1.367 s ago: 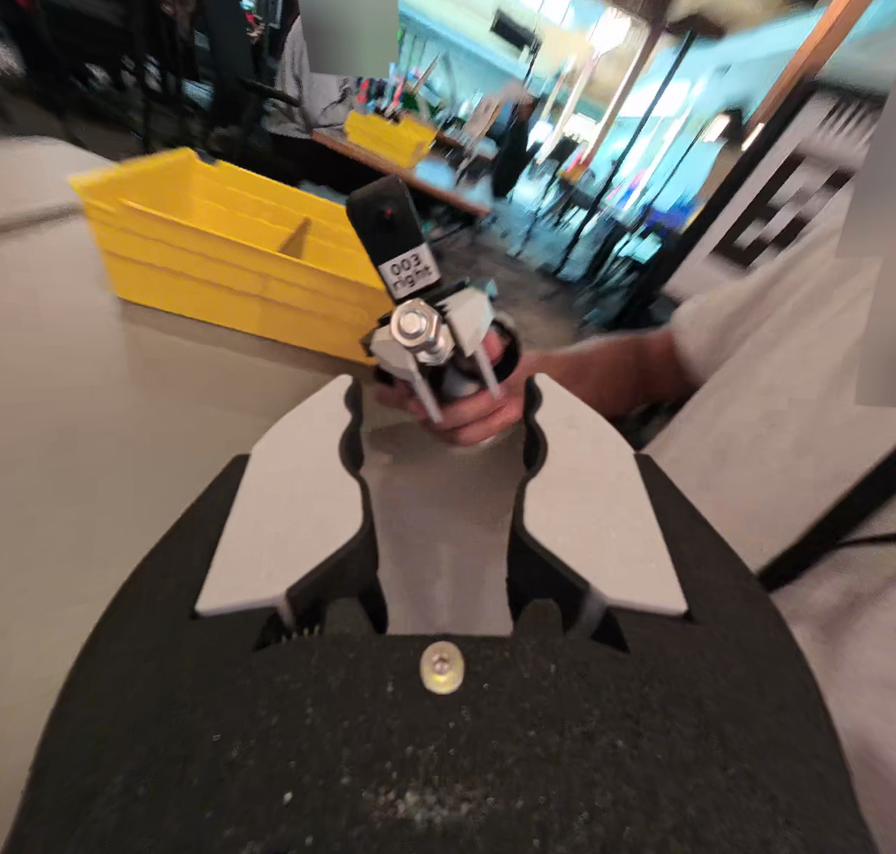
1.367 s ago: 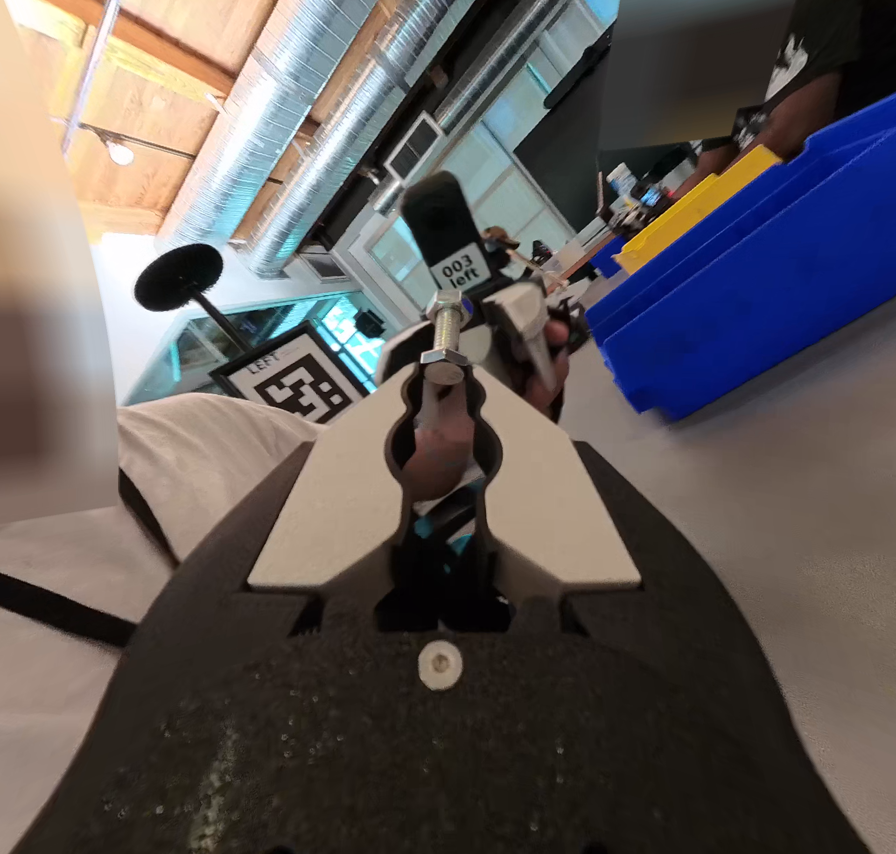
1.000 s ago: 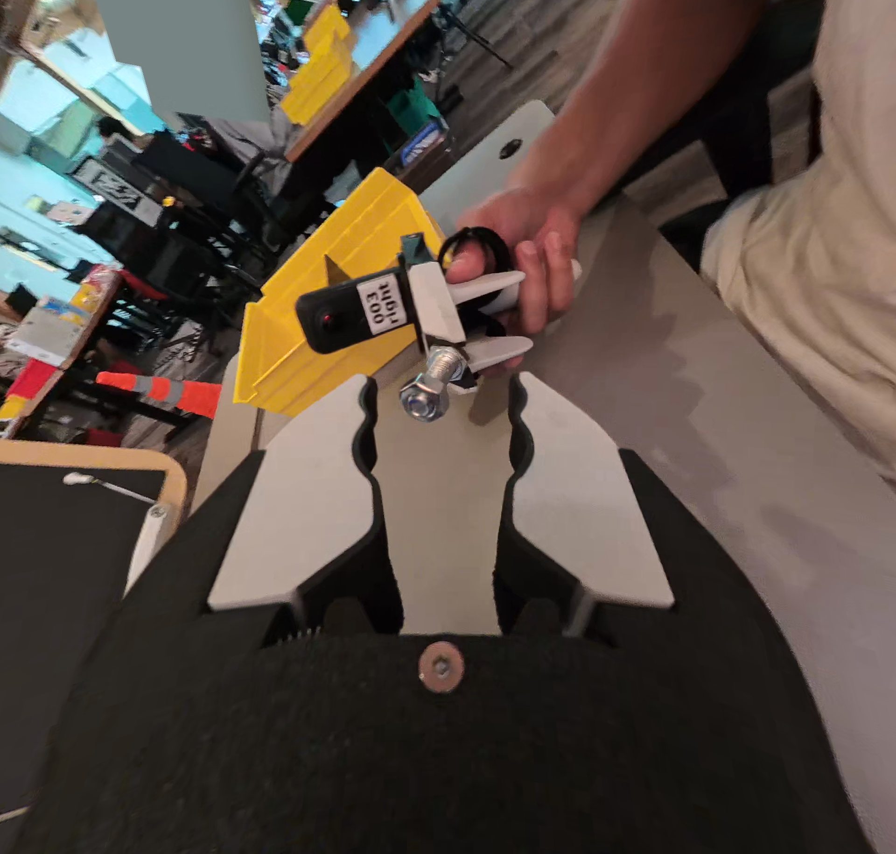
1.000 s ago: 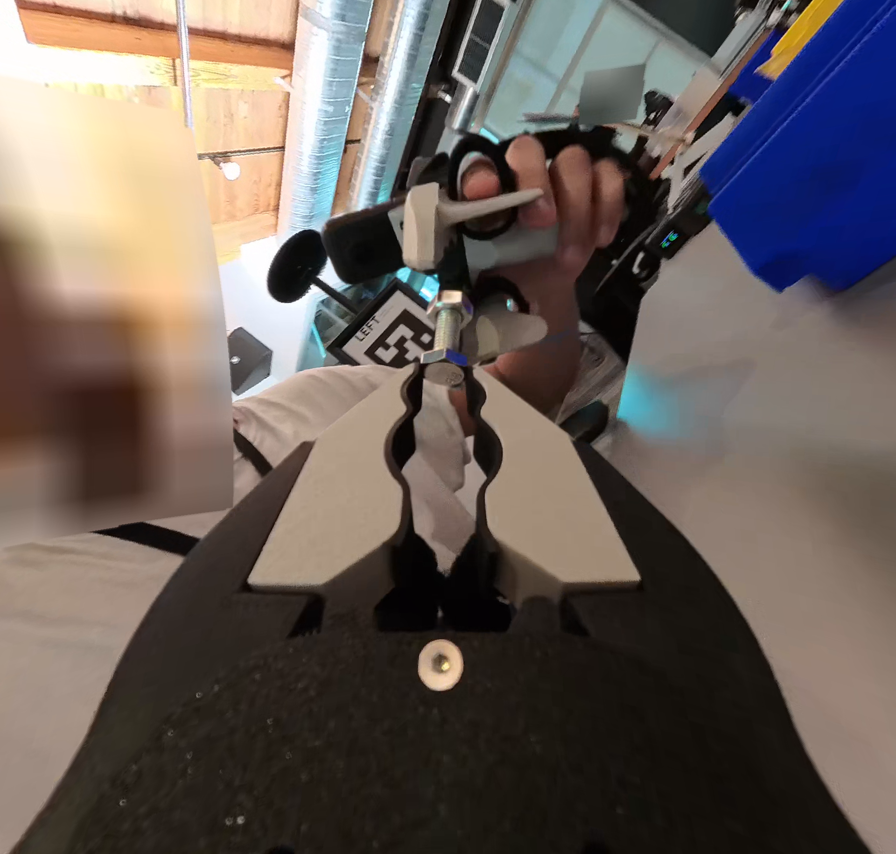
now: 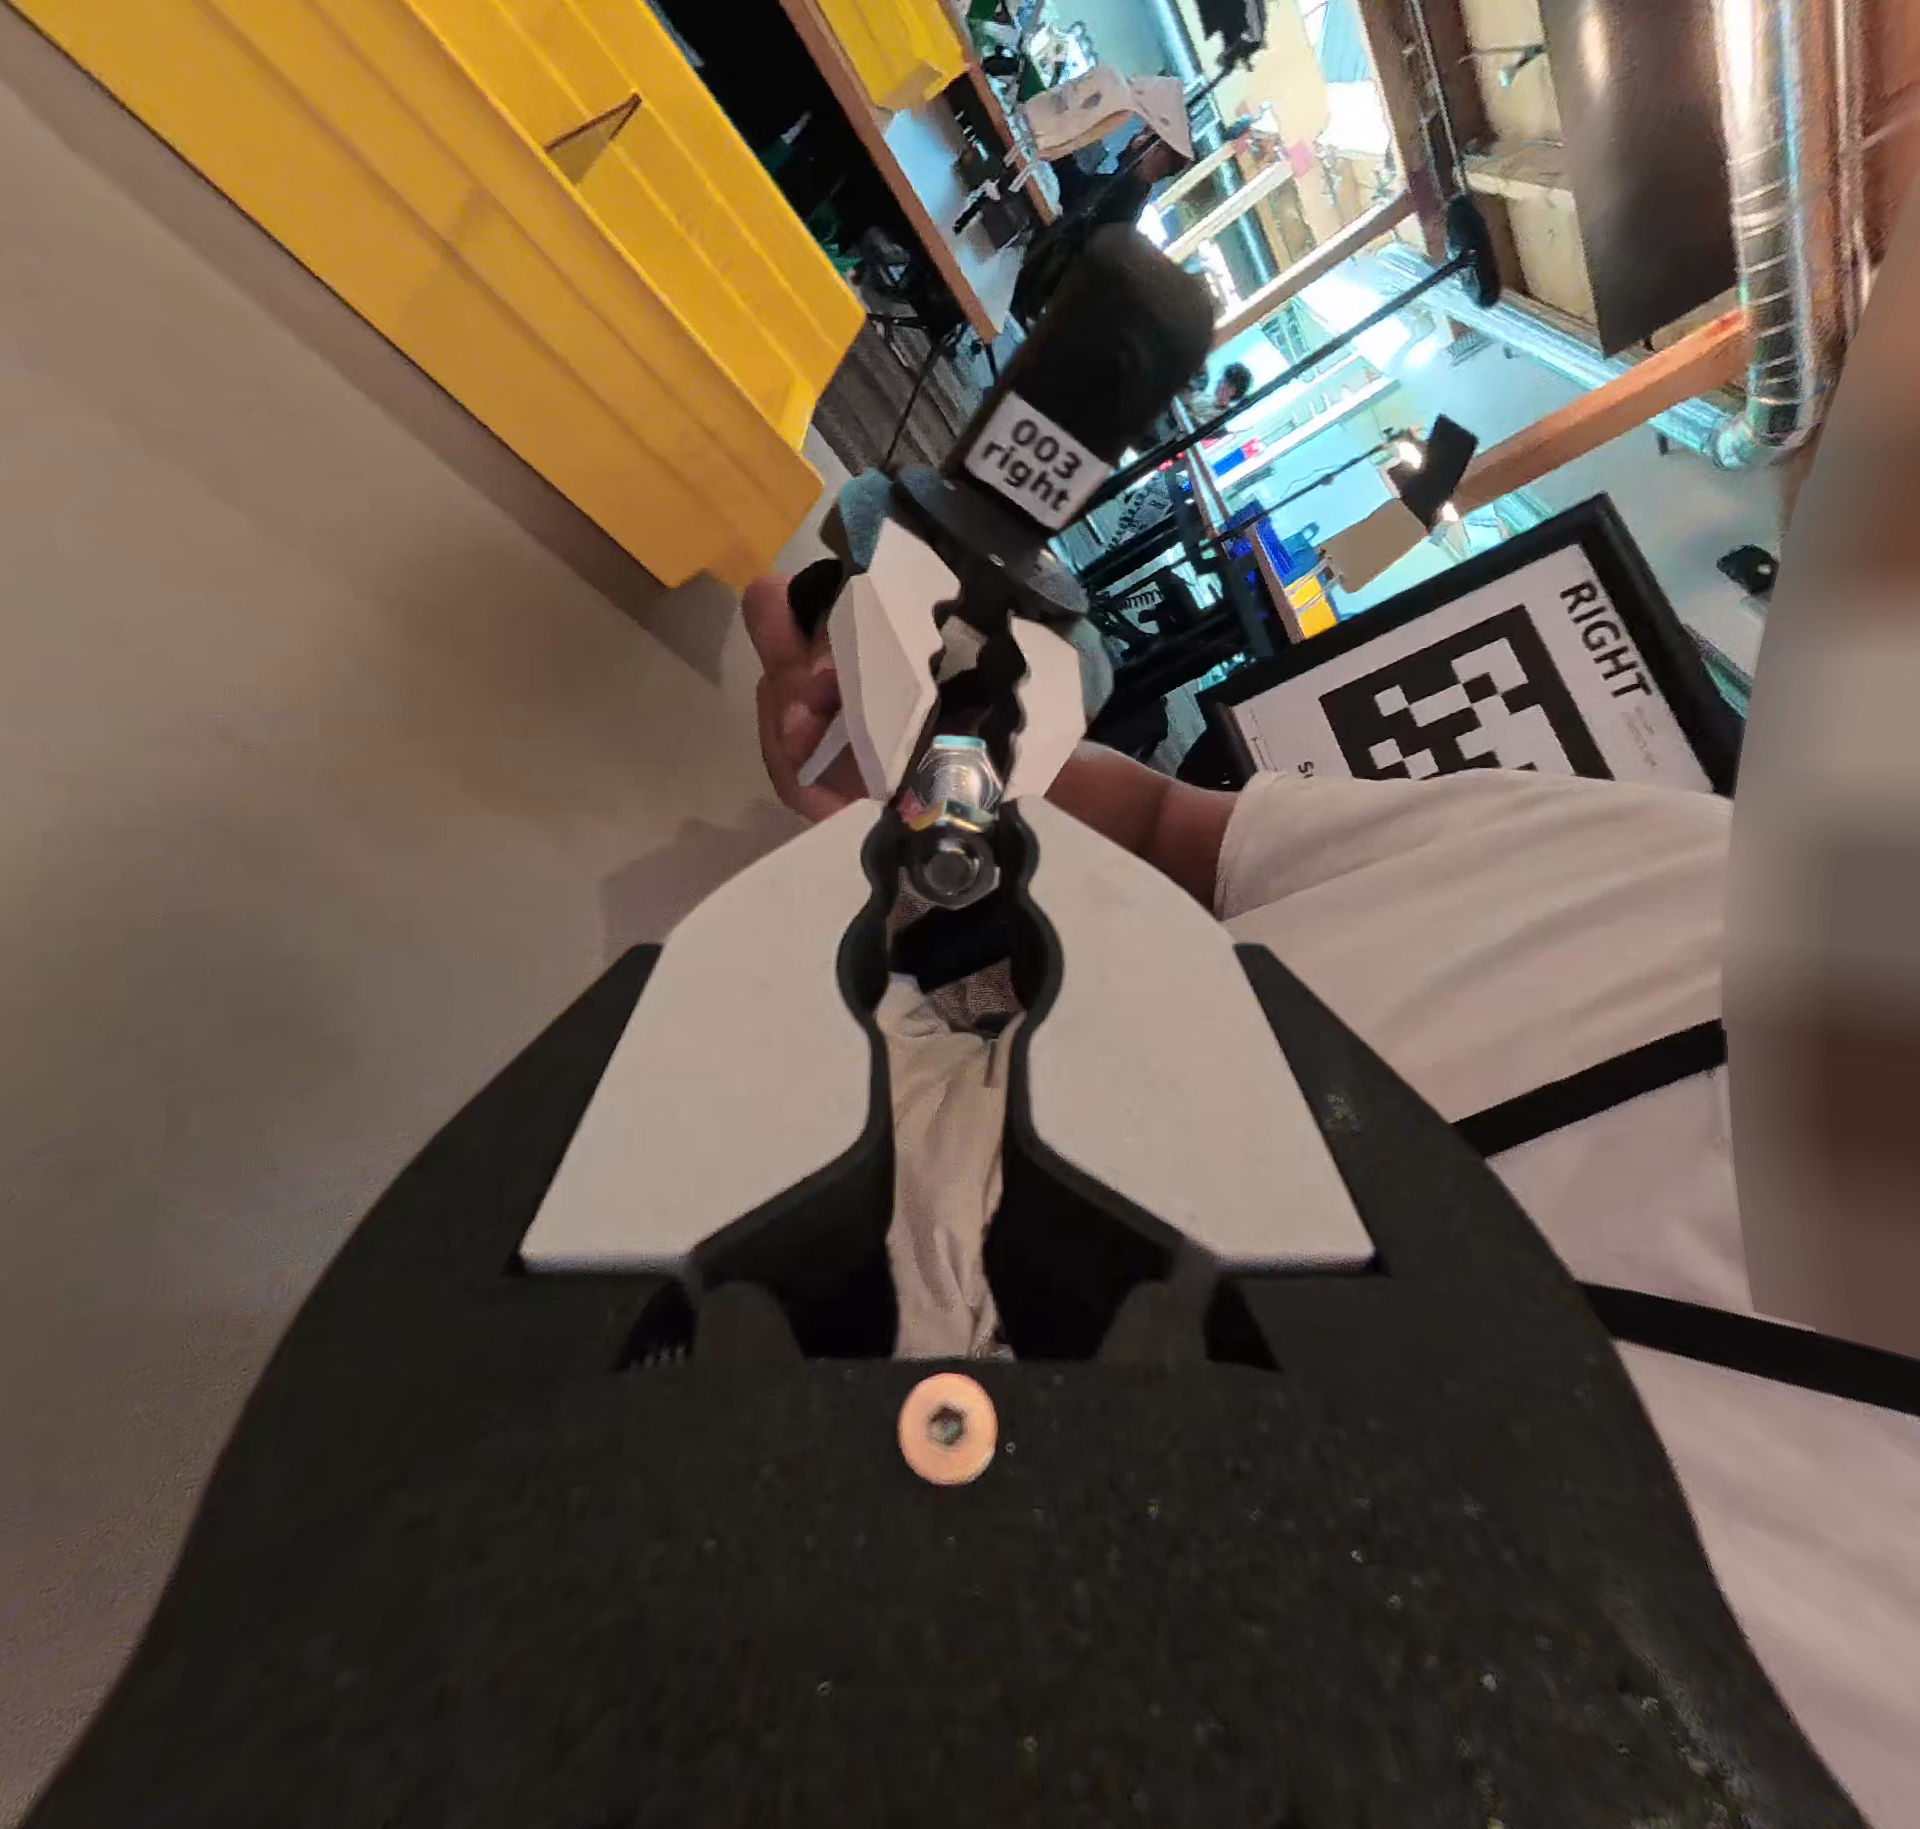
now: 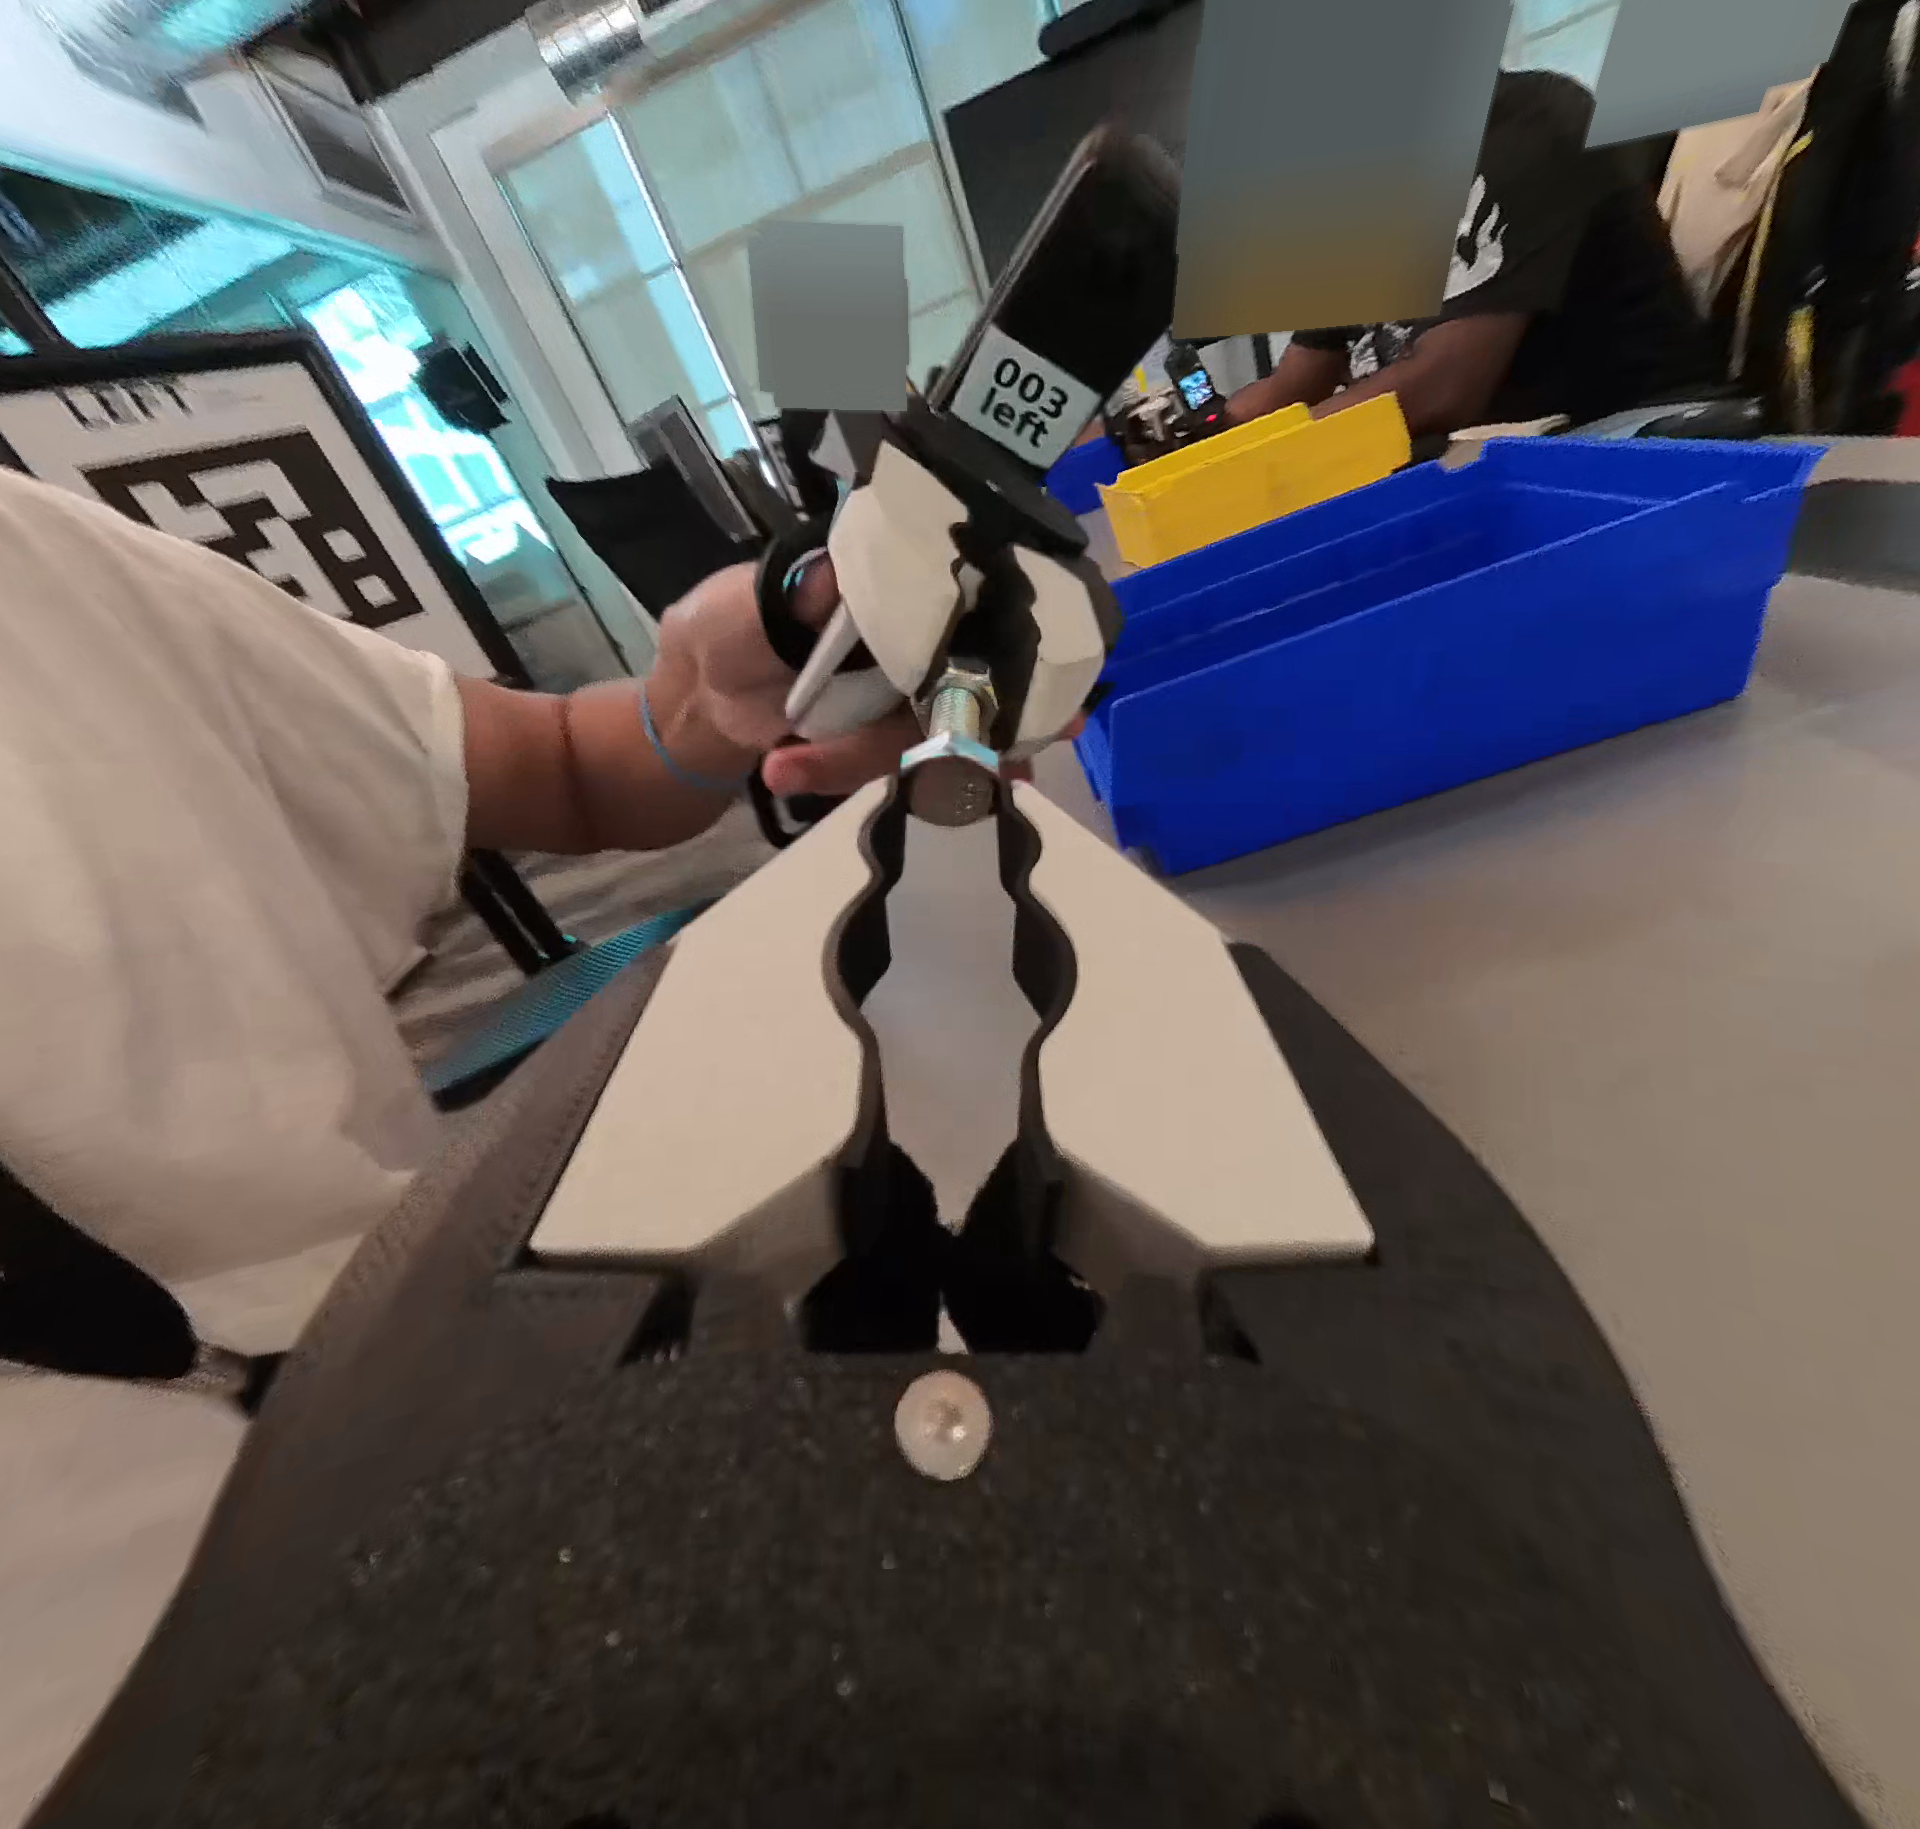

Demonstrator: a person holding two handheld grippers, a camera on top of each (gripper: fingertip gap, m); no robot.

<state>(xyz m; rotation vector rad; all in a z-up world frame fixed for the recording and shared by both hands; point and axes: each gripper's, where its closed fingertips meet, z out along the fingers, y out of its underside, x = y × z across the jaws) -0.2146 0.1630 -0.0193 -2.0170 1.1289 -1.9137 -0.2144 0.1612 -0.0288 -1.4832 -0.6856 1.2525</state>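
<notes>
Two grippers meet tip to tip over a grey table (image 6: 1558, 948), and between them there is one silver bolt (image 6: 961, 714) carrying one silver nut (image 5: 951, 870).

The right gripper (image 6: 951, 808) is closed on the bolt's hexagonal head, which sits right at its fingertips with a pad pressed on either side. From there the threaded shank runs straight ahead, away from these fingers and into the tips of the left gripper (image 5: 951, 844). The bolt's long axis therefore lies along the line joining the two grippers, head toward the right one, thread end toward the left one.

The left gripper is closed on the nut, which is threaded on the far end of the shank and sits in the outermost notch of its fingers, a pad against each side.

A hand is seen behind each gripper: the left hand (image 6: 727, 667) and the right hand (image 5: 795, 709).

Three bins are in view. One blue bin (image 6: 1455, 657) stands beyond and to the right of the right gripper's fingers, with a smaller yellow bin (image 6: 1257, 475) behind it. One large yellow bin (image 5: 468, 221) lies beyond and to the left of the left gripper's fingers. Two framed black-and-white marker boards (image 5: 1507, 678) (image 6: 239, 501) stand farther back.
</notes>
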